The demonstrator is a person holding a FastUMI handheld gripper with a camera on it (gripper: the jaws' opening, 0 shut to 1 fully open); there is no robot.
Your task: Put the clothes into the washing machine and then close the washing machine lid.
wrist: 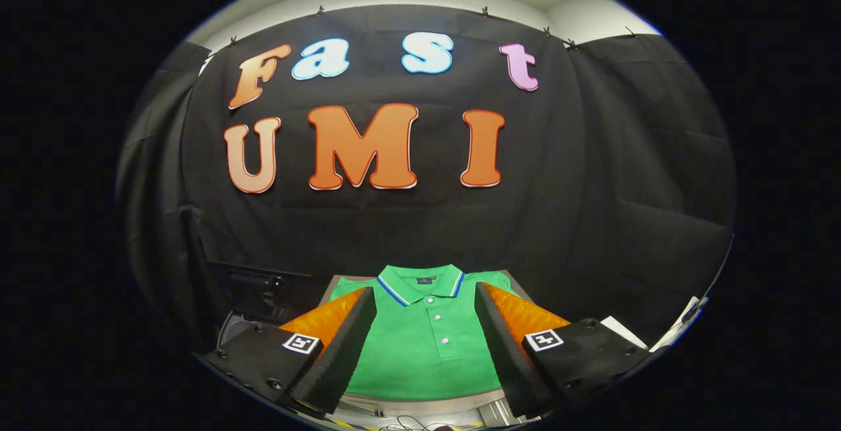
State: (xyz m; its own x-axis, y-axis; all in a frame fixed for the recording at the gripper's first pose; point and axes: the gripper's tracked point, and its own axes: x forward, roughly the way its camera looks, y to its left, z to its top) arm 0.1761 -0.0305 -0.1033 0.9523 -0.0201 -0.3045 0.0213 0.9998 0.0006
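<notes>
A folded green polo shirt (427,345) with a blue-and-white trimmed collar lies flat on a grey surface (420,405), its collar towards the booth wall. My gripper (426,296) hovers over it, open, with the shirt showing in the wide gap between the two black-padded orange fingers (345,332). Neither finger touches the shirt as far as I can tell. The shirt's sleeves and sides are hidden behind the fingers.
A dark piece of equipment (259,290) stands left of the shirt's surface, behind the left finger. White sheets or panels (657,336) lie to the right, beyond the right finger. Some cables (420,426) run under the surface's near edge.
</notes>
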